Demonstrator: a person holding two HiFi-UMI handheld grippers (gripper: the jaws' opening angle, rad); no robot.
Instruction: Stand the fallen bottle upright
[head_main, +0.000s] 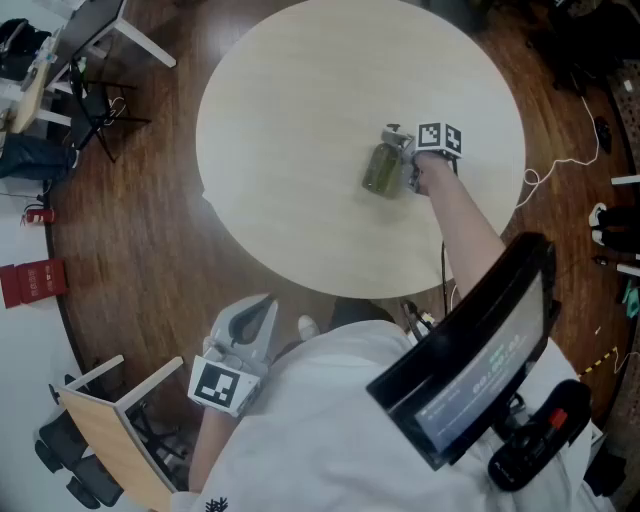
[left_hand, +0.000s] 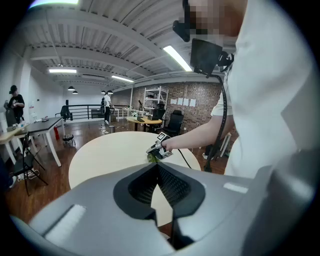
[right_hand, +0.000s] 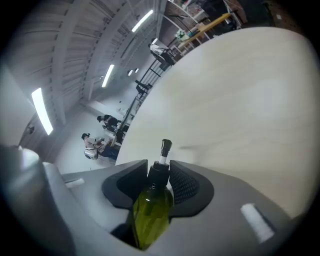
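A green glass bottle (head_main: 381, 168) with a black pump top is over the right half of the round pale table (head_main: 300, 120). My right gripper (head_main: 405, 160) is shut on it. In the right gripper view the pads clamp the bottle (right_hand: 152, 210) near its neck, and the pump (right_hand: 164, 148) sticks out past my right gripper (right_hand: 159, 175). The bottle looks tilted; I cannot tell whether its base touches the table (right_hand: 240, 100). My left gripper (head_main: 262, 312) hangs off the table's near edge, close to my body, its jaws closed on nothing. From the left gripper view (left_hand: 159, 172) the bottle (left_hand: 152, 157) shows far off.
A wooden chair (head_main: 110, 420) stands on the floor at the lower left. A desk and a black chair (head_main: 95, 105) are at the upper left. A white cable (head_main: 560, 165) trails off the table's right side. A red box (head_main: 32, 282) lies on the floor.
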